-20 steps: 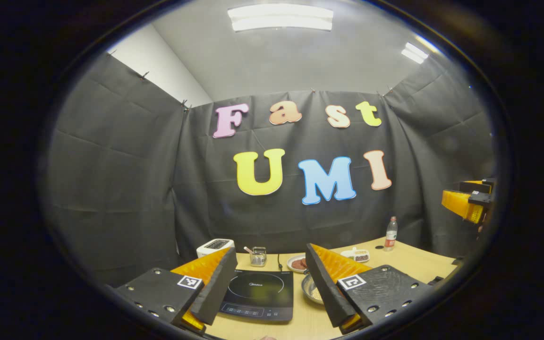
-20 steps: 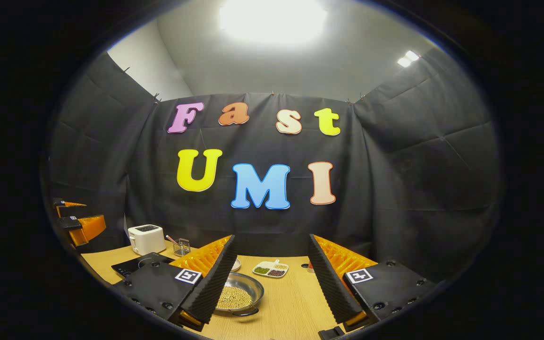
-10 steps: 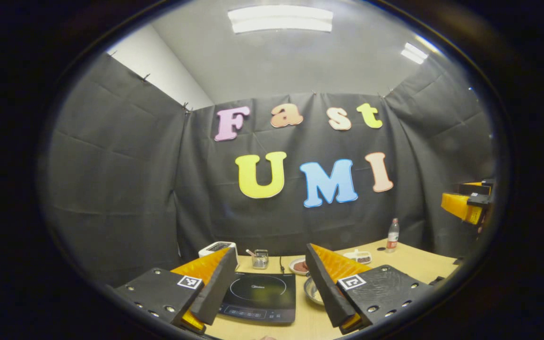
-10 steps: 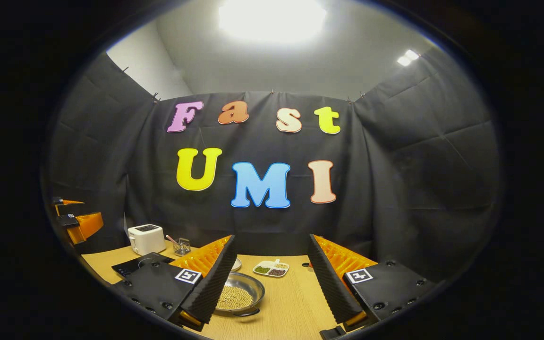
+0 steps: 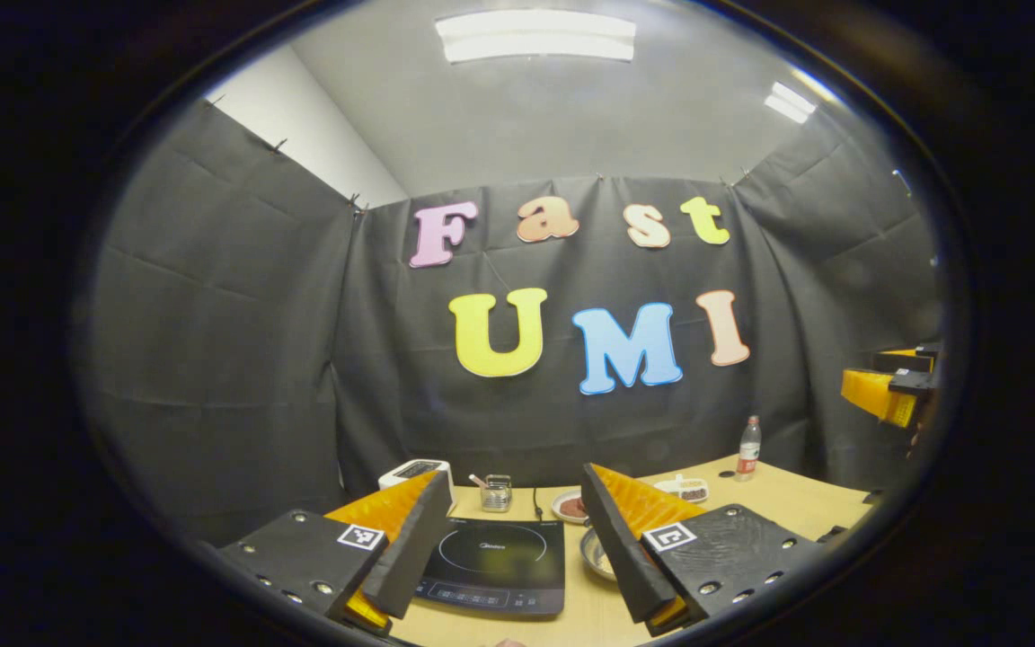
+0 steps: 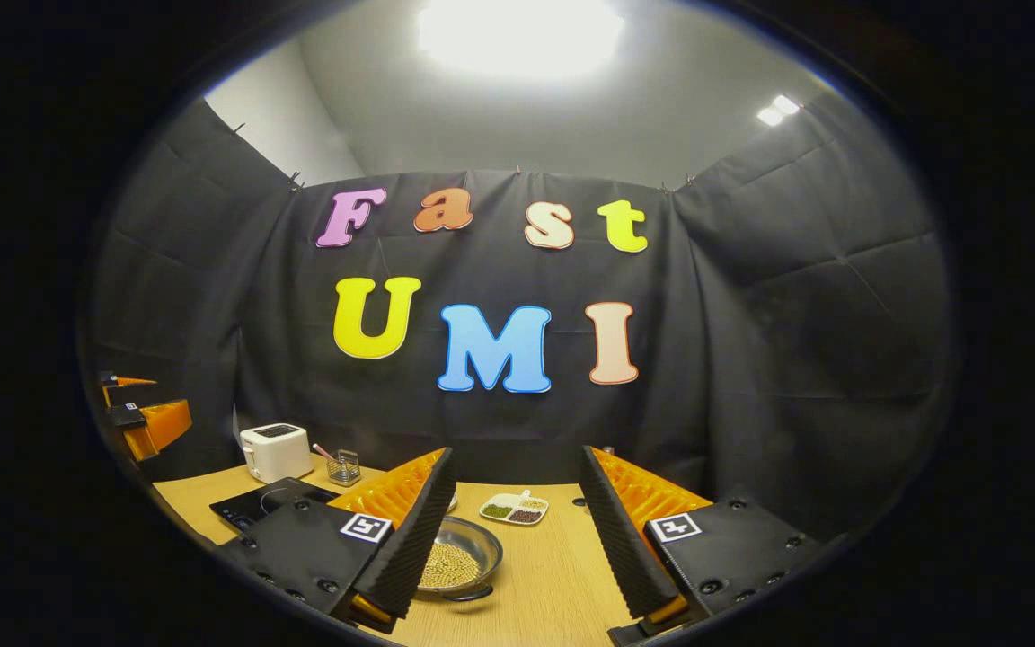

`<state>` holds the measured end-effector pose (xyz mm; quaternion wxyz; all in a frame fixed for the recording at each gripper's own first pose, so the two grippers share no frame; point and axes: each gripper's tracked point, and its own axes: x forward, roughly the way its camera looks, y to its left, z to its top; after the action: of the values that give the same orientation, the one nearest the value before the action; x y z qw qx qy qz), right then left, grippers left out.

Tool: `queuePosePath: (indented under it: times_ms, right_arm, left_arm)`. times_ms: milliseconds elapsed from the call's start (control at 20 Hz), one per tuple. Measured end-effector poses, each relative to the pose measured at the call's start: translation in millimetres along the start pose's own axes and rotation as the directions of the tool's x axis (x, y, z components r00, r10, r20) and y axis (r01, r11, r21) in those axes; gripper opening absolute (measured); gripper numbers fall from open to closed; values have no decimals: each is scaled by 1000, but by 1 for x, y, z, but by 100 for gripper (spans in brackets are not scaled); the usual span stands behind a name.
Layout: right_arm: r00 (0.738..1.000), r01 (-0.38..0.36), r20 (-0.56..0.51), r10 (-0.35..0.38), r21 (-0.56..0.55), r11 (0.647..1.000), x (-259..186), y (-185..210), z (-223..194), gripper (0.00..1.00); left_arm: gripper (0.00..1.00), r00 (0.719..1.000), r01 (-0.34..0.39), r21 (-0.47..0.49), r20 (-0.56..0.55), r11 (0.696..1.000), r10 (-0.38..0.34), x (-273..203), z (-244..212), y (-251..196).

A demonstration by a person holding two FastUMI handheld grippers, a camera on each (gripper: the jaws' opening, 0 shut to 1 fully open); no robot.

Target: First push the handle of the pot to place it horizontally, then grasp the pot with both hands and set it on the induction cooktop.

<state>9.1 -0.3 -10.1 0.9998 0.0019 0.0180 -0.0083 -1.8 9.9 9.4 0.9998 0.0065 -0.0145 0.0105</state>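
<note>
I've got the steel pot (image 6: 456, 565) of yellowish beans sitting on the wooden table (image 6: 553, 575), low and just left of centre in the right gripper view, half tucked behind my right gripper's (image 6: 508, 530) left finger. Its dark handle (image 6: 466, 594) curves off the near rim, pointing back toward me rather than lying sideways, so by my reading the push hasn't happened yet.

Right gripper's jaws are spread wide, nothing between them, hanging above the table with the pot ahead and below. That's the nearer tool for nudging the handle, I'd say.

Over in the left gripper view, the left gripper (image 5: 508, 539) is likewise wide open and empty. The black induction cooktop (image 5: 495, 568) lies straight between its fingers, and the pot (image 5: 596, 554) peeks out to the right, just beside the cooktop, mostly hidden behind the right-hand finger. So the pot has to travel leftward onto the cooktop.

Toaster (image 6: 275, 451) and a divided snack dish (image 6: 514, 510) sit well back.
</note>
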Motion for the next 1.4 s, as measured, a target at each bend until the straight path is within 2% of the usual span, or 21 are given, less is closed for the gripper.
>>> queuePosePath:
  times_ms: [50, 150, 200, 250, 400, 500, 550, 600, 650, 700, 750, 800, 850, 900, 950, 1200, 1350, 1400]
  right_arm:
    - [1000, 13, 5, -13, -2, 1000, 1, -4, 1, 84]
    - [1000, 11, 5, -11, 1, 1000, 1, 0, 0, 61]
    - [1000, 7, -1, -7, 0, 1000, 1, 1, -1, 54]
    - [1000, -1, -5, 1, -1, 1000, 3, 3, -1, 52]
    - [1000, -8, -12, 8, -5, 1000, 4, 7, -4, 38]
    - [1000, 6, -4, -6, -12, 1000, 5, 4, -4, 37]
    - [1000, 0, -3, 0, -9, 1000, 5, 7, 0, 25]
    - [1000, -14, -7, 14, -5, 1000, 6, 12, -3, 18]
    - [1000, 13, -4, -14, -10, 1000, 4, 4, -4, 18]
    - [999, 41, 11, -41, -11, 999, 5, -3, 0, 9]
    - [1000, 24, 11, -24, 1, 1000, 6, 4, 0, 2]
    - [1000, 2, -2, -2, 8, 1000, 8, 12, -2, 2]
    - [1000, -7, -12, 7, 2, 1000, 8, 15, -7, 2]
    - [1000, -14, -17, 14, -6, 1000, 10, 16, -8, 2]
    - [1000, -22, -21, 22, -12, 1000, 11, 20, -9, 2]
    - [993, -106, -47, 104, -44, 993, 19, 50, -17, 2]
    - [988, -140, -81, 135, -60, 988, 23, 67, -28, 2]
    - [985, -151, -92, 145, -63, 987, 24, 73, -33, 2]
  left_arm:
    - [86, 1000, 0, 0, 0, 1000, 0, 1, 0, 1]
    - [86, 1000, -1, 1, -1, 1000, 1, 2, -1, 3]
    - [88, 1000, -1, 0, -1, 1000, 1, 4, -1, 3]
    - [86, 1000, -2, 0, -1, 1000, 2, 4, -2, 5]
    - [88, 1000, -3, 2, 2, 1000, 3, 6, 1, 7]
    - [86, 1000, -3, 3, 1, 1000, 3, 7, -1, 8]
    - [88, 1000, -6, 5, 0, 1000, 6, 8, -1, 12]
    - [88, 1000, -8, 3, 1, 1000, 8, 9, -1, 14]
    - [86, 1000, -9, 1, 2, 1000, 9, 9, 0, 14]
    - [86, 1000, -10, 4, 5, 1000, 10, 9, 0, 16]
    - [86, 1000, -13, 9, 6, 1000, 12, 9, 1, 19]
    - [88, 1000, -14, 10, 9, 1000, 14, 9, 2, 21]
    - [86, 1000, -11, 8, 9, 1000, 11, 11, 1, 22]
    - [89, 1000, -13, 8, 10, 1000, 13, 11, 1, 24]
    - [86, 1000, -16, 7, 12, 1000, 16, 12, 0, 27]
    - [88, 1000, -15, 0, 14, 1000, 15, 19, -2, 43]
    - [86, 1000, -14, -5, 17, 1000, 14, 23, -6, 55]
    - [88, 1000, -14, -7, 16, 1000, 14, 25, -8, 61]
